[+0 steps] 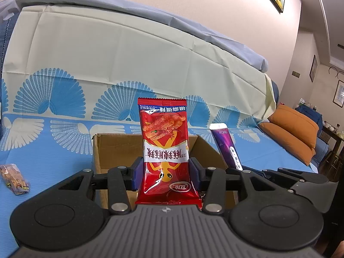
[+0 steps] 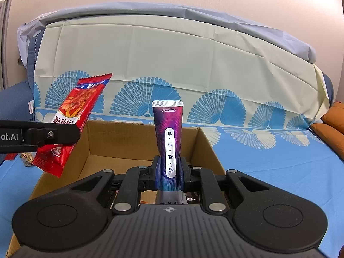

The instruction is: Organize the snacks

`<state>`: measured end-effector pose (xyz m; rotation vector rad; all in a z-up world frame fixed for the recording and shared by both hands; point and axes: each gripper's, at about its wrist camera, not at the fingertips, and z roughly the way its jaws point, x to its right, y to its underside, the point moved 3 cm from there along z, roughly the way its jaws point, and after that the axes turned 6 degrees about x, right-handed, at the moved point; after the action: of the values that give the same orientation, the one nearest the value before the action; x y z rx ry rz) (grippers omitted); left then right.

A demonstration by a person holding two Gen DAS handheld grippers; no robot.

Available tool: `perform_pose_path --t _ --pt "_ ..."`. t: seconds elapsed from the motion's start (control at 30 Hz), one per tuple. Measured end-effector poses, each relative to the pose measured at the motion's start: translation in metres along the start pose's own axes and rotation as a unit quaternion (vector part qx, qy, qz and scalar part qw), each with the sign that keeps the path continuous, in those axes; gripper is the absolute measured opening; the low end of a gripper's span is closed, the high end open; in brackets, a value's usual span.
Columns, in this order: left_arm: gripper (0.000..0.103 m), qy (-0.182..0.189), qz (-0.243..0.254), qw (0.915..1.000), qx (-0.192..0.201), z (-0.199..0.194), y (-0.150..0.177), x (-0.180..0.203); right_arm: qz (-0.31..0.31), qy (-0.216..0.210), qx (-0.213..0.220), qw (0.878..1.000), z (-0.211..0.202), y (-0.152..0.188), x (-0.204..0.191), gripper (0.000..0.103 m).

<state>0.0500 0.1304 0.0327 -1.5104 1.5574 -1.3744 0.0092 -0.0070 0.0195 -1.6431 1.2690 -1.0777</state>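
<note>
Snacks above open brown cardboard box (image 2: pixel 206 146) at frame centre, my left hand-held gripper (image 1: pixel 165 172) pinching shiny red snack packet (image 1: pixel 164 142), my right hand-held gripper (image 2: pixel 169 169) clamped on slim purple foil sachet (image 2: pixel 168 133).

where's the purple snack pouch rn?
The slim purple foil snack pouch stands upright, clamped in the right hand-held gripper, above the open brown cardboard box, right of the red snack packet.

The left tool (image 1: pixel 165 169) is half closed and clamps something between its blue pads (image 1: pixel 137 172). The right tool (image 2: pixel 169 169) is closed narrowly, also clamping; both point slightly downward.
</note>
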Motion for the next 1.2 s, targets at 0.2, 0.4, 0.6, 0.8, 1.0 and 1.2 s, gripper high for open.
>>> perform_pose_path --t 0.2,0.4,0.6,0.8,1.0,1.2 --pt "0.049 0.001 0.000 1.0000 0.001 0.001 0.001 0.001 0.001 0.001 0.000 1.000 -0.001 -0.001 0.000 0.017" --pt "0.049 0.001 -0.001 1.0000 0.000 0.003 0.000 0.002 0.000 0.003 0.001 1.000 -0.002 -0.002 0.000 0.017" --pt "0.049 0.002 -0.004 1.0000 0.001 0.003 0.000 0.002 0.001 0.004 0.000 1.000 -0.002 -0.001 -0.002 0.017" --pt "0.050 0.007 -0.006 1.0000 -0.003 0.004 0.001 0.003 -0.002 0.003 0.000 1.000 -0.002 -0.002 -0.003 0.017" --pt "0.076 0.002 0.005 0.9999 -0.010 0.007 0.005 0.007 0.001 0.021 -0.024 0.999 0.006 0.003 -0.004 0.051" --pt "0.074 -0.023 0.012 0.9995 0.017 -0.006 0.007 -0.002 0.040 0.025 -0.022 0.999 0.005 0.001 -0.006 0.059"
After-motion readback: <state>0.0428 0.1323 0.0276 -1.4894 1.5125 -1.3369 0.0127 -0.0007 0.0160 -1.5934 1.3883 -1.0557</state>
